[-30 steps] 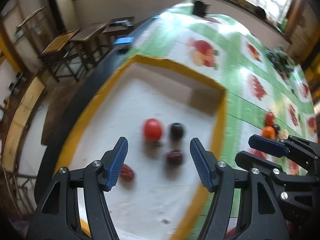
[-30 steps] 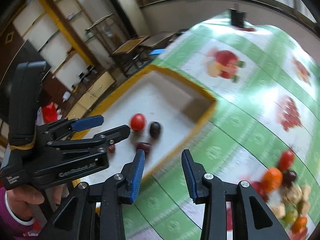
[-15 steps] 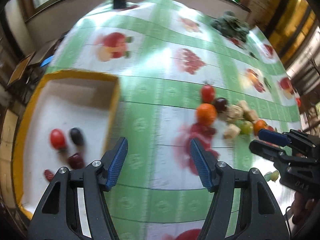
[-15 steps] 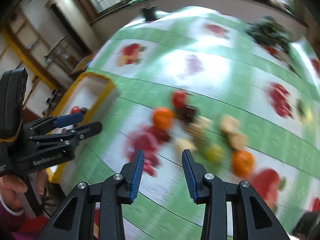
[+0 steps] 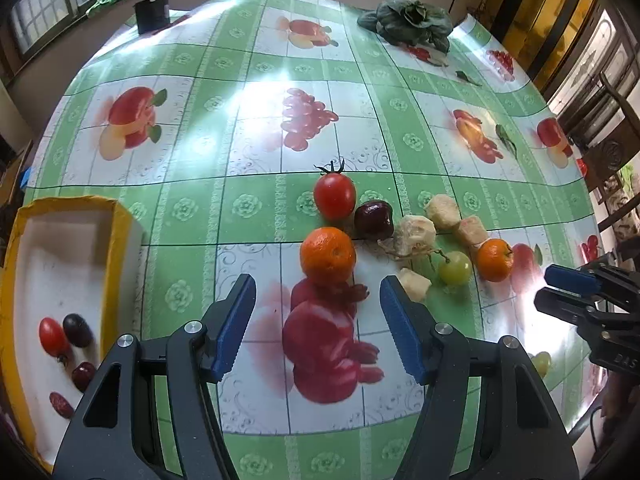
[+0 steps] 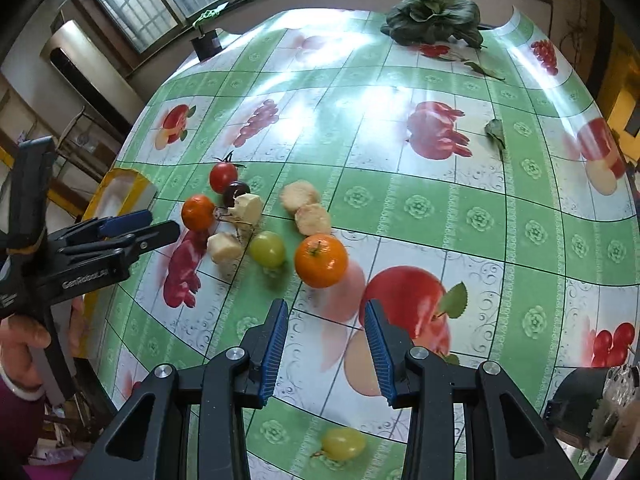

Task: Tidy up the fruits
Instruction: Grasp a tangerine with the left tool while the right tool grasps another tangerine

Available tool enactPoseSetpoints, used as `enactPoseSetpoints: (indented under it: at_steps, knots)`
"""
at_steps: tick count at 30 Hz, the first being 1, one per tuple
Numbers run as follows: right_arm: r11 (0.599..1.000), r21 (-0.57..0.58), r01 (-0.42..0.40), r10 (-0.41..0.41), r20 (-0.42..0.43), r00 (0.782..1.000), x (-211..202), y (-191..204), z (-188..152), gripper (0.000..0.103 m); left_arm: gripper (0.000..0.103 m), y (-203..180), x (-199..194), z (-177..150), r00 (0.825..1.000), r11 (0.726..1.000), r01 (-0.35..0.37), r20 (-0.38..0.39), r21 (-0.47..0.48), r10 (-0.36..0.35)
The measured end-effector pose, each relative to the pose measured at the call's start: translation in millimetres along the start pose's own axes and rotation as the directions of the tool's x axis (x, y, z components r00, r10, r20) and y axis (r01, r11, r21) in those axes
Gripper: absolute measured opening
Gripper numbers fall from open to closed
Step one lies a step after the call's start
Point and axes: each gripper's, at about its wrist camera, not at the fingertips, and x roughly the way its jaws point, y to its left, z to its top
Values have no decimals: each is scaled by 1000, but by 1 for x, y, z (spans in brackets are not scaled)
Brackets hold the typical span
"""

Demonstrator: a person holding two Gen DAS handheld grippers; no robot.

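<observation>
A cluster of fruit lies on the green patterned tablecloth: a red tomato (image 5: 334,195), a dark plum (image 5: 374,220), an orange (image 5: 328,255), a second orange (image 5: 495,260), a green grape (image 5: 455,267) and pale peeled pieces (image 5: 414,231). My left gripper (image 5: 318,328) is open and empty, just short of the near orange. My right gripper (image 6: 326,344) is open and empty, just short of the other orange (image 6: 321,261). A yellow-rimmed white tray (image 5: 116,248) at the left holds a small tomato (image 5: 51,336) and dark fruits.
A leafy green vegetable (image 5: 408,18) lies at the far side of the table. A dark pot (image 5: 152,12) stands at the far left. Another green grape (image 6: 343,443) lies near the right gripper. Loose leaves (image 6: 495,132) lie at the right.
Both grippers have swung away from the tray to the right, over to the fruit cluster. Both stay open and empty.
</observation>
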Motion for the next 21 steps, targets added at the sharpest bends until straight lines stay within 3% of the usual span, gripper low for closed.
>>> enactPoseSetpoints:
  at_steps: [12,21]
  knots:
    - [998,-48,-28,27,-20,999,13,7,12,38,65,-2,20,8,999,999,-28,-30,25,29]
    - [993,-117,2,-7,-47,999,39,15,28,38,65,-2,31,12,998,999,-32,-45,24,34]
